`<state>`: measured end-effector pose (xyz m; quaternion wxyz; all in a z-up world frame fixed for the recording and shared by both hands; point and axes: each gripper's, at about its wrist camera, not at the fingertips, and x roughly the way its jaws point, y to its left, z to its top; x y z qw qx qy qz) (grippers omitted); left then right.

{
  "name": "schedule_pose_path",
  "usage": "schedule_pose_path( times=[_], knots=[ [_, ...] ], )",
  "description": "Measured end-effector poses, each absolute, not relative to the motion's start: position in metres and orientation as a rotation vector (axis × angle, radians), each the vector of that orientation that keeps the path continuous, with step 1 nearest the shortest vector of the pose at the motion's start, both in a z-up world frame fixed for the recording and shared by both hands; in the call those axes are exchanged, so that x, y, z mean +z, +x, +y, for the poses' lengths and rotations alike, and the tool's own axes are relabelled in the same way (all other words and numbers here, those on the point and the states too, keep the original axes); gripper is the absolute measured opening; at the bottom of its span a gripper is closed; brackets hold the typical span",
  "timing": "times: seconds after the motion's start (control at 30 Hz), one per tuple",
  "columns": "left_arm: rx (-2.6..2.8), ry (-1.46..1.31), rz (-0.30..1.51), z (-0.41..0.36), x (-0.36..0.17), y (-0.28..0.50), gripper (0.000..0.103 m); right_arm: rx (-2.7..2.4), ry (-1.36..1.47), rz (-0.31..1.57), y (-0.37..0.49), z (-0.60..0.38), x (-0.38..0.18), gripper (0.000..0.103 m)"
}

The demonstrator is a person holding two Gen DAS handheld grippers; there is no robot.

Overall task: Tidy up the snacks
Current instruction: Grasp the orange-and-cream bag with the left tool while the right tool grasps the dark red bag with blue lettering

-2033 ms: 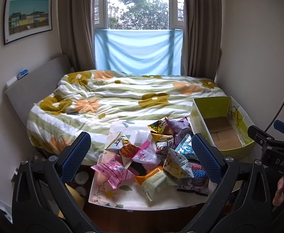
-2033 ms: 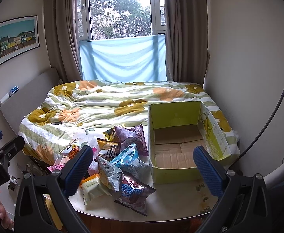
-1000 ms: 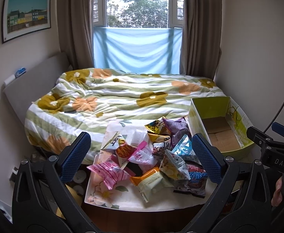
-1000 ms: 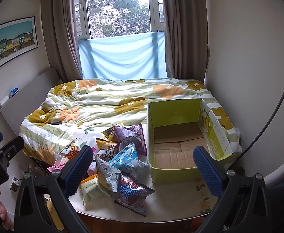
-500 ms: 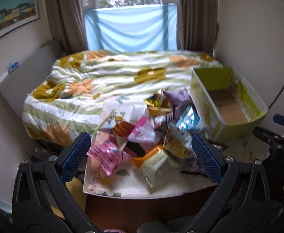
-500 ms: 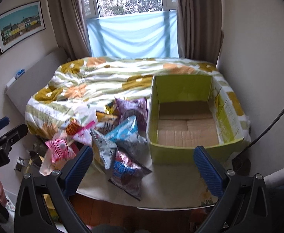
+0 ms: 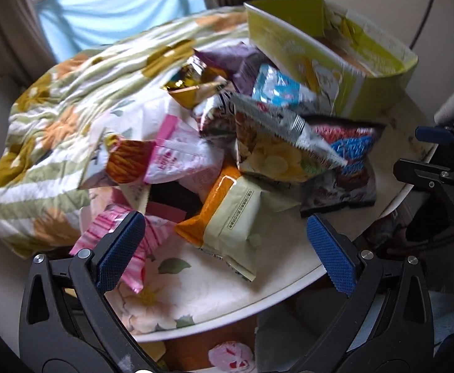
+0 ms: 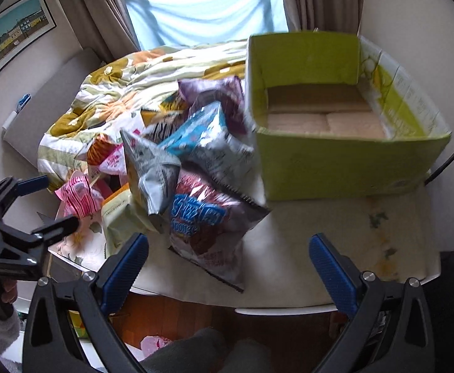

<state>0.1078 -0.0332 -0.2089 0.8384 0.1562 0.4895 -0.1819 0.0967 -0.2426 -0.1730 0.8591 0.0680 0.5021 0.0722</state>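
A pile of several snack bags lies on a white floral table (image 7: 171,298): a pale green and orange bag (image 7: 230,214), a pink striped bag (image 7: 115,233), a silver chip bag (image 7: 276,152) and a dark red and blue bag (image 8: 208,220). A green cardboard box (image 8: 348,161) stands empty to their right. My left gripper (image 7: 225,253) is open just above the near bags. My right gripper (image 8: 228,262) is open over the table's front, between the dark bag and the box. Both are empty.
A bed with a floral quilt (image 8: 115,93) lies behind the table, under a window with a blue cloth (image 8: 208,6). A black cable (image 8: 453,152) runs by the right wall. A framed picture (image 8: 12,34) hangs at left.
Both grippers have moved forward and down toward the table, so the bags and box look much closer. Both stay open and empty.
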Motion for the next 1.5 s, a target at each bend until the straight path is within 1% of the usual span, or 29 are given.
schedule_pose_path(
  times=[0.27, 0.33, 0.47, 0.53, 0.6, 0.63, 0.7, 0.8, 0.83, 0.93, 1.0, 1.07, 1.3, 1.37, 1.5],
  knots=[
    [-0.521, 0.4, 1.119, -0.041, -0.259, 0.135, 0.102, 0.095, 0.201, 1.131, 0.111, -0.226, -0.206, 0.103],
    [-0.535, 0.415, 1.134, -0.043, -0.268, 0.138, 0.097, 0.082, 0.233, 1.145, 0.114, -0.227, -0.215, 0.103],
    [-0.552, 0.417, 1.173, -0.045, -0.285, 0.145, 0.093, 0.042, 0.267, 1.166, 0.118, -0.227, -0.228, 0.103],
    [-0.565, 0.419, 1.191, -0.047, -0.293, 0.148, 0.084, 0.032, 0.305, 1.171, 0.117, -0.23, -0.232, 0.103],
    [-0.586, 0.405, 1.209, -0.049, -0.298, 0.15, 0.082, 0.029, 0.326, 1.165, 0.119, -0.231, -0.234, 0.103],
    [-0.594, 0.396, 1.215, -0.051, -0.301, 0.15, 0.077, 0.026, 0.328, 1.163, 0.12, -0.232, -0.235, 0.103],
    [-0.602, 0.389, 1.223, -0.053, -0.305, 0.15, 0.076, 0.029, 0.33, 1.16, 0.122, -0.234, -0.236, 0.103],
    [-0.613, 0.372, 1.23, -0.058, -0.309, 0.151, 0.066, 0.048, 0.339, 1.149, 0.125, -0.233, -0.236, 0.102],
    [-0.615, 0.364, 1.235, -0.058, -0.311, 0.153, 0.064, 0.054, 0.343, 1.147, 0.126, -0.233, -0.237, 0.101],
    [-0.615, 0.348, 1.242, -0.059, -0.312, 0.16, 0.062, 0.067, 0.345, 1.157, 0.129, -0.231, -0.24, 0.093],
    [-0.613, 0.336, 1.245, -0.058, -0.314, 0.157, 0.061, 0.078, 0.346, 1.168, 0.129, -0.231, -0.242, 0.086],
    [-0.612, 0.316, 1.253, -0.056, -0.311, 0.155, 0.06, 0.086, 0.348, 1.179, 0.131, -0.231, -0.245, 0.075],
    [-0.597, 0.261, 1.257, -0.04, -0.298, 0.137, 0.059, 0.09, 0.347, 1.183, 0.122, -0.233, -0.24, 0.066],
    [-0.585, 0.254, 1.252, -0.037, -0.292, 0.132, 0.059, 0.085, 0.345, 1.177, 0.12, -0.231, -0.236, 0.061],
    [-0.56, 0.216, 1.238, -0.029, -0.277, 0.123, 0.059, 0.081, 0.335, 1.163, 0.115, -0.231, -0.226, 0.06]
  ],
)
